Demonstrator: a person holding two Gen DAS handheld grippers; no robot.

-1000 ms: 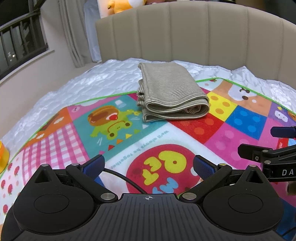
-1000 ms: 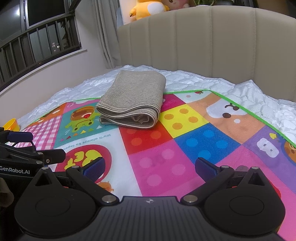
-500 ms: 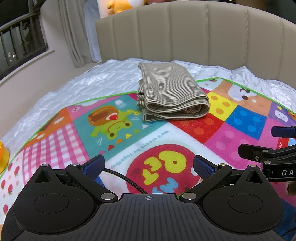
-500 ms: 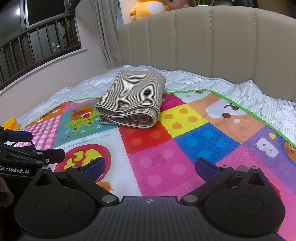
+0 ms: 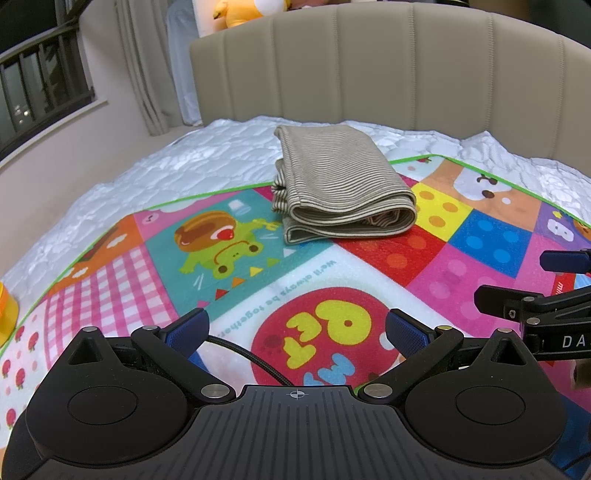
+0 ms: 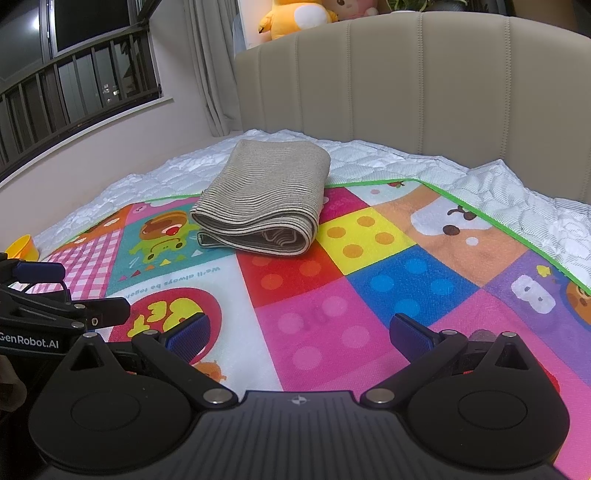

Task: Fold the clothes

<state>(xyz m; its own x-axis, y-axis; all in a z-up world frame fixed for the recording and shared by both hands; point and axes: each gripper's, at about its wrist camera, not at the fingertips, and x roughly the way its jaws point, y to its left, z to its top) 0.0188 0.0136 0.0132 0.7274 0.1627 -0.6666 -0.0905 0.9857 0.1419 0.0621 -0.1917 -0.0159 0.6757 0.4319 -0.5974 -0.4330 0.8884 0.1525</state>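
Note:
A grey striped garment [image 5: 341, 186] lies folded into a thick bundle at the far edge of the colourful play mat [image 5: 258, 288]; it also shows in the right wrist view [image 6: 262, 199]. My left gripper [image 5: 295, 328] is open and empty, low over the mat well short of the garment. My right gripper [image 6: 299, 332] is open and empty, also well short of it. Each gripper shows at the side of the other's view, the right one [image 5: 539, 299] and the left one [image 6: 55, 310].
The mat lies on a white quilted bed cover [image 6: 461, 173] with a beige padded headboard [image 6: 424, 85] behind. A yellow cup [image 6: 22, 247] sits at the left edge. Plush toys [image 6: 295, 16] sit above the headboard. A window with railings [image 6: 74, 81] is left.

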